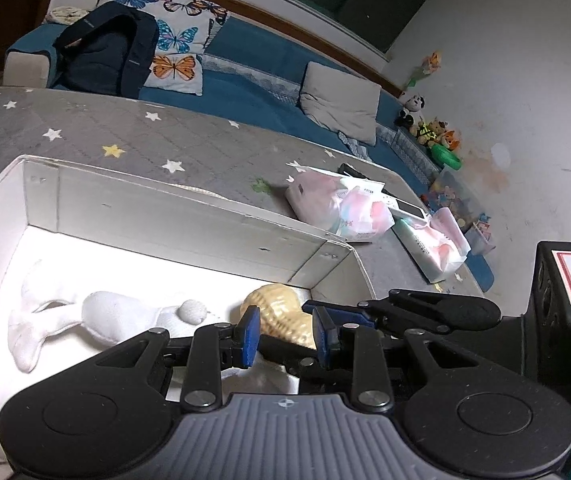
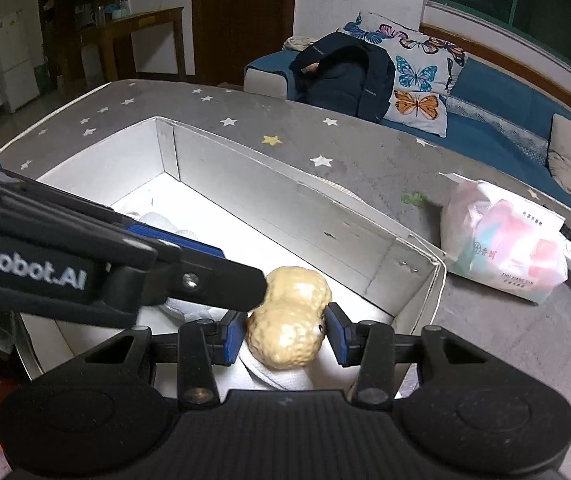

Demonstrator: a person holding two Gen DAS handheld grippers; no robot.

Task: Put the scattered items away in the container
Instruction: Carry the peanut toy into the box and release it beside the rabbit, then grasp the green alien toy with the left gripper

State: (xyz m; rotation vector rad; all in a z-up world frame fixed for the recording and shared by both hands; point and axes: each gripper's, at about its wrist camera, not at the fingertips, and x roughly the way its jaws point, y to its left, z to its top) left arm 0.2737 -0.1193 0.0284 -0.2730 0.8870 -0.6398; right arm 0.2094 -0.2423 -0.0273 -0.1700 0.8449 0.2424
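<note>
A white box stands on the grey star-patterned table. Inside it lies a white plush toy. A beige peanut-shaped toy hangs low over the box's right end, above white fabric. My right gripper is shut on it, with one blue pad against each side. My left gripper reaches into the same end of the box, just beside the peanut. Its blue pads stand apart and grip nothing.
Right of the box on the table lie a pink tissue pack, a second pack and a white phone-like device. Behind is a blue sofa with a dark backpack and butterfly pillows.
</note>
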